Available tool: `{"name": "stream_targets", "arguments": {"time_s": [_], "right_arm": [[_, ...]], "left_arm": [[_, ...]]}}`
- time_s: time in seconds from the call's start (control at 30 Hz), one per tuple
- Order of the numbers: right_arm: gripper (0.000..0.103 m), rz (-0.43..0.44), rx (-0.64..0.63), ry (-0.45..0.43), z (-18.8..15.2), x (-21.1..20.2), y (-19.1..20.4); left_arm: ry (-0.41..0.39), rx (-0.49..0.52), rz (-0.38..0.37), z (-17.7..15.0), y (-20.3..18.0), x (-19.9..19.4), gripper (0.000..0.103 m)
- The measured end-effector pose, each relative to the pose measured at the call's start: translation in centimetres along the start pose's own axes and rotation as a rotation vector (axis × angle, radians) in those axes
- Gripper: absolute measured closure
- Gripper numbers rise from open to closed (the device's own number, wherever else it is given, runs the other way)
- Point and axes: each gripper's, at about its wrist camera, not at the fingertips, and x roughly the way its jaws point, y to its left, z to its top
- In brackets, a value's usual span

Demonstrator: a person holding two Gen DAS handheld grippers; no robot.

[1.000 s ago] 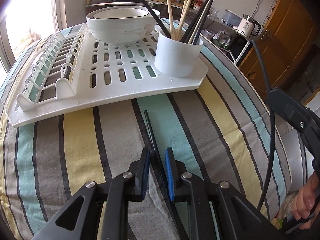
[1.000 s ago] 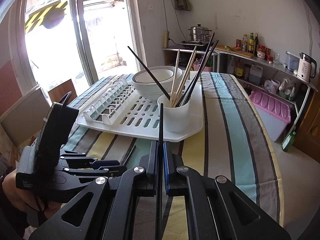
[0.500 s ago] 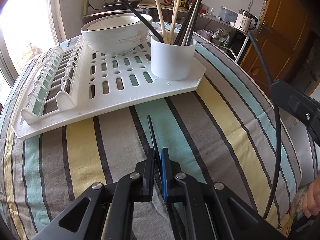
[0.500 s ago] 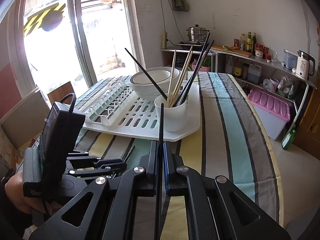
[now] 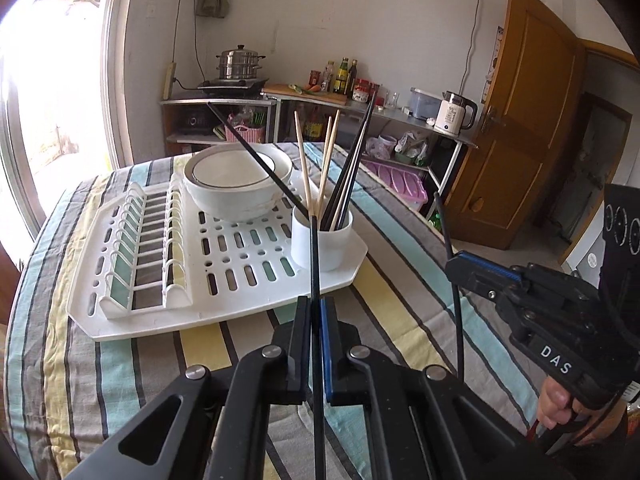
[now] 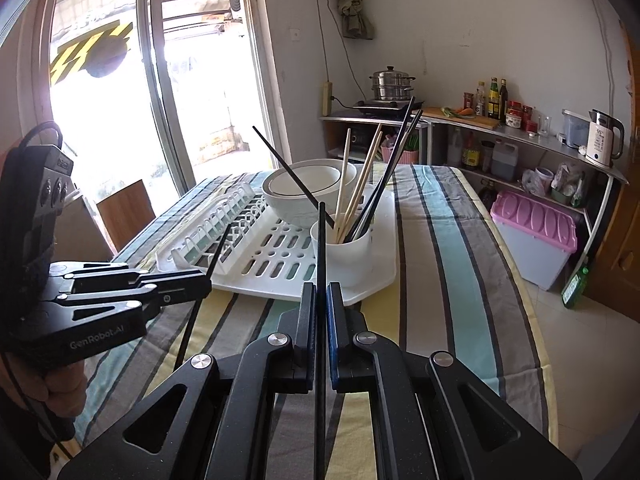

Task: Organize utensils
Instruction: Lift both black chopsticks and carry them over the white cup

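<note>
We pinch one black chopstick point(image 5: 315, 264) in our left gripper point(image 5: 315, 308) and another black chopstick point(image 6: 321, 248) in our right gripper point(image 6: 318, 300); both stand upright. Ahead, the white cup point(image 6: 352, 254) of chopsticks sits on the drying rack point(image 6: 280, 256).

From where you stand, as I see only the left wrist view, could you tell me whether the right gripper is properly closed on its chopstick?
Observer: Yes, the right gripper is shut on a black chopstick, whose tip lines up with the white cup.
Operator: How does my own stick sit from the side?
Observer: The left gripper holds a second black chopstick tilted, a long tail hanging below the jaws.
Operator: Anything beside the window?
Observer: A wooden panel stands off the table edge there.
</note>
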Motion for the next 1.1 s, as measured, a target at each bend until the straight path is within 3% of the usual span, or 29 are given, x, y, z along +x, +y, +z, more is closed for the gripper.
{"name": "stream_targets", "arguments": {"time_s": [0.27,0.77,1.1], "right_arm": [[0.098,-0.001,0.007,-0.057,0.8,-1.5,0.2],[0.098,-0.017,0.022,-0.105,1.6,-2.6,0.2],[0.098,-0.031,0.015,-0.137,4.0,-2.5,-0.1]], "left_arm": [[-0.103,0.007,-0.034,1.0,0.4,-3.9,0.099],[-0.136,0.037,-0.063,1.9,0.3,-5.0,0.099],[-0.156,0.07,-0.069,5.6,0.0,-4.9,0.099]]}}
